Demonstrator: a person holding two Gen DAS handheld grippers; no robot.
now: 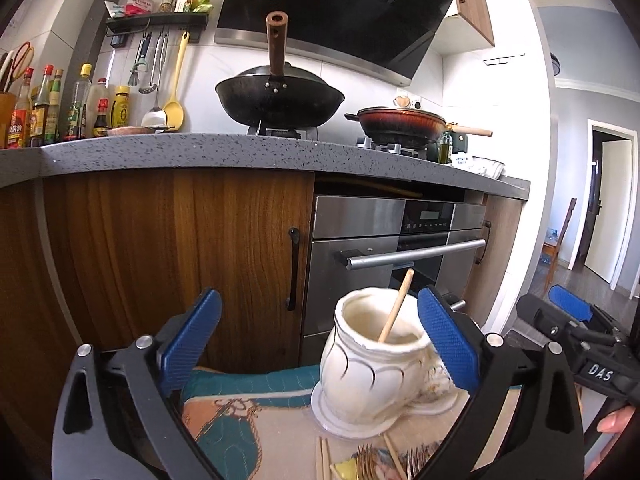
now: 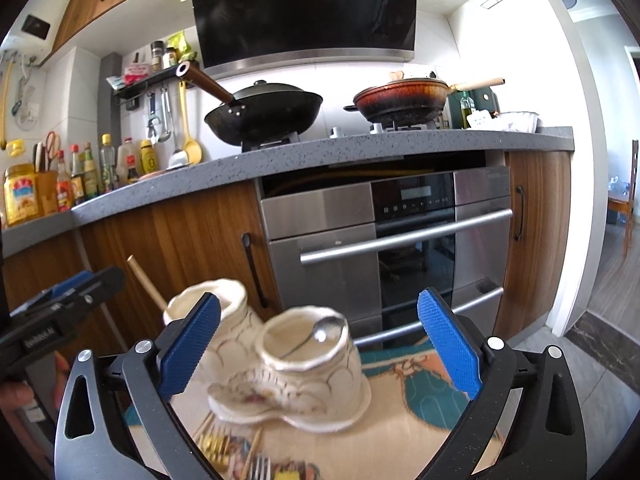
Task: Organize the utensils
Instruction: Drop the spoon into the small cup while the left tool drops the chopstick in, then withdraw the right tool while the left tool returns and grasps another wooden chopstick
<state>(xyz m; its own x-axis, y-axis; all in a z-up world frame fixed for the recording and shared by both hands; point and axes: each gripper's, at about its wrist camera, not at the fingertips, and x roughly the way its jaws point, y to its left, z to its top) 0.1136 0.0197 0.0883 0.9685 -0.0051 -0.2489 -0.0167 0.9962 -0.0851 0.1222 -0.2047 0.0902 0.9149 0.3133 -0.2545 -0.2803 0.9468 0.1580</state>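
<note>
A cream ceramic holder (image 1: 368, 372) with two cups stands on a patterned mat (image 1: 248, 420). A wooden chopstick (image 1: 396, 306) leans in its left cup. In the right wrist view the same holder (image 2: 304, 376) shows both cups, with a metal spoon (image 2: 320, 336) lying in the nearer one and the chopstick (image 2: 146, 284) in the farther one. Forks (image 1: 368, 464) and more chopsticks (image 1: 322, 460) lie on the mat in front. My left gripper (image 1: 320, 340) is open, with the left cup between its fingers but untouched. My right gripper (image 2: 320, 340) is open too, behind the holder.
Ahead are wooden cabinets (image 1: 160, 264) and a steel oven (image 2: 400, 248) under a grey counter (image 1: 240, 152). A black wok (image 1: 280, 100) and a brown pan (image 1: 400, 122) sit on the hob. Sauce bottles (image 1: 60, 108) line the left. A doorway (image 1: 604, 208) lies right.
</note>
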